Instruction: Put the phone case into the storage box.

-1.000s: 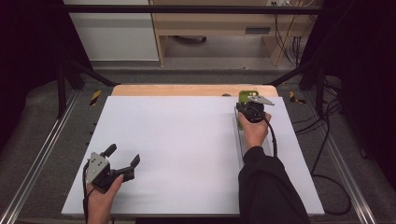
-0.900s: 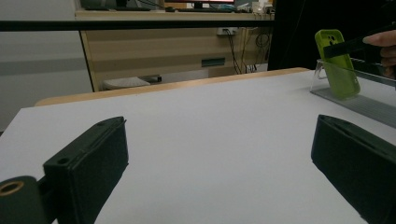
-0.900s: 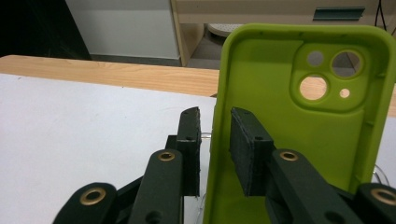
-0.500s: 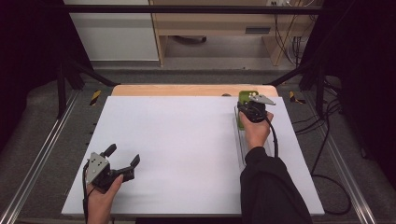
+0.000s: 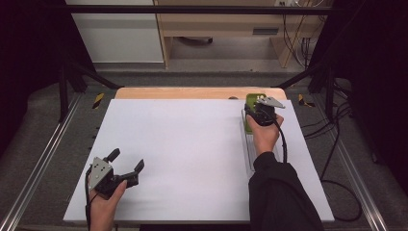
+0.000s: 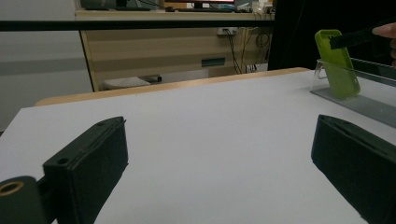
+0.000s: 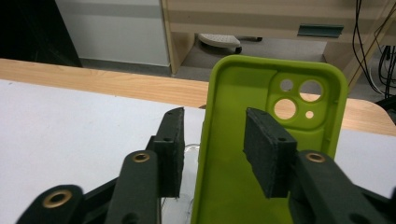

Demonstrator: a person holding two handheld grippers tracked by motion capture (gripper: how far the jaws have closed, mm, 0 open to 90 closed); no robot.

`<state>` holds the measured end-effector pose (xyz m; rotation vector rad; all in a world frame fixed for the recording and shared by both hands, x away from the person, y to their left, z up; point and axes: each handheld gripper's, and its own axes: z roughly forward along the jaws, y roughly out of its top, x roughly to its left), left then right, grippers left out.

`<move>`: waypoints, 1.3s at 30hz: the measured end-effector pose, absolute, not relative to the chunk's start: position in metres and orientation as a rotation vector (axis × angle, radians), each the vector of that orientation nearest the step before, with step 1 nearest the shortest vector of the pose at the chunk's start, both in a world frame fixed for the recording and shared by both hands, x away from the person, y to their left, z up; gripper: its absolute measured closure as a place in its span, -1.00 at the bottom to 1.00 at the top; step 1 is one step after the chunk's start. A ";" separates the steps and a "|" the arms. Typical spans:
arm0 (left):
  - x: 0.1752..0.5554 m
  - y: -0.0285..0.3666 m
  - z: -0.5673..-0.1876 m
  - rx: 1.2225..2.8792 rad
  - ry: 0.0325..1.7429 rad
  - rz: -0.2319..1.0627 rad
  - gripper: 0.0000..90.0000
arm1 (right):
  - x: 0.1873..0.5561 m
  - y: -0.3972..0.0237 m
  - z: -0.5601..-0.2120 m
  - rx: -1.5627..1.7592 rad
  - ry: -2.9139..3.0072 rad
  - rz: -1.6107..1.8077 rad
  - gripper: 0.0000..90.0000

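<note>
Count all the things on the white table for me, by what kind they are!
Green phone case: 1
Clear plastic stand: 1
Grippers, left gripper and right gripper: 2
Total: 4

Looking down and forward from above the worktop (image 5: 192, 144); riding low between each pair of tongs, close over the sheet; sharing the green case (image 6: 337, 63) at far right.

1. The green phone case (image 5: 251, 103) is mostly covered by the right gripper (image 5: 260, 111) in the high view.
2. The case's lower end runs off the right gripper view's bottom edge.
</note>
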<state>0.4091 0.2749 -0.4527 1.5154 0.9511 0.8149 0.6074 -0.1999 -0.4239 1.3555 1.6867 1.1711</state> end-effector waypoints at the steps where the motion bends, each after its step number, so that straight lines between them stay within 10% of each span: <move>1: 0.409 0.275 -0.453 1.514 0.953 0.815 -0.93 | 0.607 -0.200 -0.423 1.357 1.683 1.173 0.26; 39: 0.410 0.274 -0.454 1.518 0.953 0.813 -0.93 | 0.602 -0.204 -0.409 1.401 1.567 1.253 -0.86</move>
